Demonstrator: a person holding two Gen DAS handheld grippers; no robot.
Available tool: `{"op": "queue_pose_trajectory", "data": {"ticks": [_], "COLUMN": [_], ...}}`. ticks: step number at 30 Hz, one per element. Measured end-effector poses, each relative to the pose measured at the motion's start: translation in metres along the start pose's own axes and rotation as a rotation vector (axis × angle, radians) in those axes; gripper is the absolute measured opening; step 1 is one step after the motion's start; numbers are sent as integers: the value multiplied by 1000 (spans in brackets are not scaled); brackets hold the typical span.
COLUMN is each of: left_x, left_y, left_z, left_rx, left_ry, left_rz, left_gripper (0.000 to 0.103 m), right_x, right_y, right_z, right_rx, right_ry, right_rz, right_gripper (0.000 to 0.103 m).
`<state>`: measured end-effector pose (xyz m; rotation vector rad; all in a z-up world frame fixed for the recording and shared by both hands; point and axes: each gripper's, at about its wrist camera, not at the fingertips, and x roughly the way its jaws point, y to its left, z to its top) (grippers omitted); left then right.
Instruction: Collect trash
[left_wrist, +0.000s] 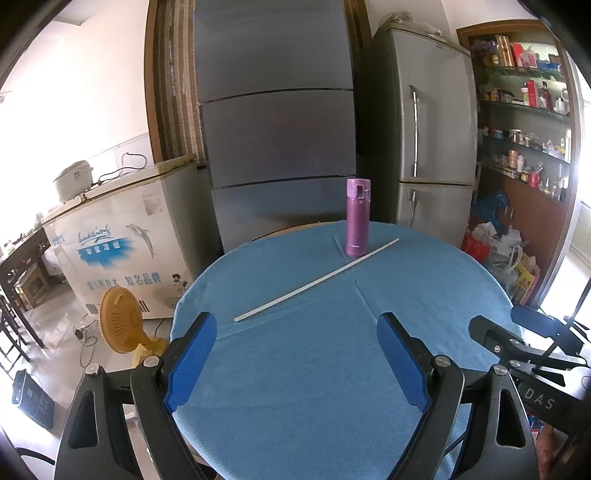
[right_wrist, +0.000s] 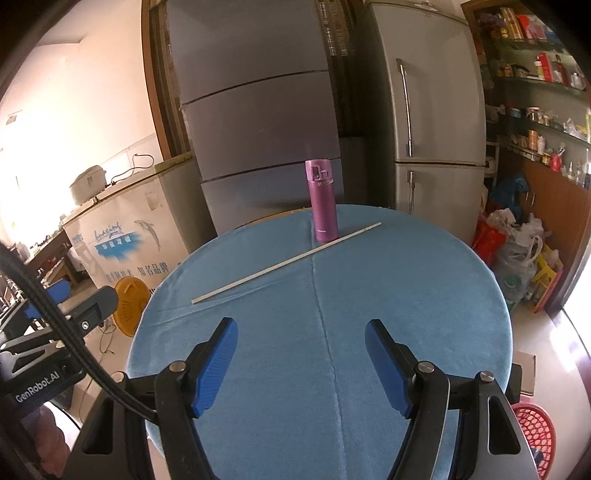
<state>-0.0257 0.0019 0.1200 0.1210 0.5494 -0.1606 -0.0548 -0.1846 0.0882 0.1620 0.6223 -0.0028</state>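
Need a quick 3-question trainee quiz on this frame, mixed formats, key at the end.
1. True or false: the white stick lies flat on the blue tablecloth, its far end beside the purple flask.
2. The left gripper and right gripper are: A) both open and holding nothing, B) both shut on the stick, C) one holding the flask.
3. Fill in: low on the right in the right wrist view, below the table edge, stands a red ____.

Key: 1 true; 2 A; 3 basket.
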Motion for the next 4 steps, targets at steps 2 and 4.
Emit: {"op": "queue_pose_trajectory", "data": {"ticks": [2,4], "left_x": [3,10], "left_y": [-1,-3], "left_z": [0,0], "left_rx": [6,7], "left_ry": [-1,14], "left_rz": [3,-4], "left_gripper": [89,89], "right_x": [4,10], "right_y": [-1,-4], "right_z": [-1,-2], "right_rx": [1,4], "right_ry": [9,21], "right_rz": [-3,-11], "right_gripper": [75,75]}}
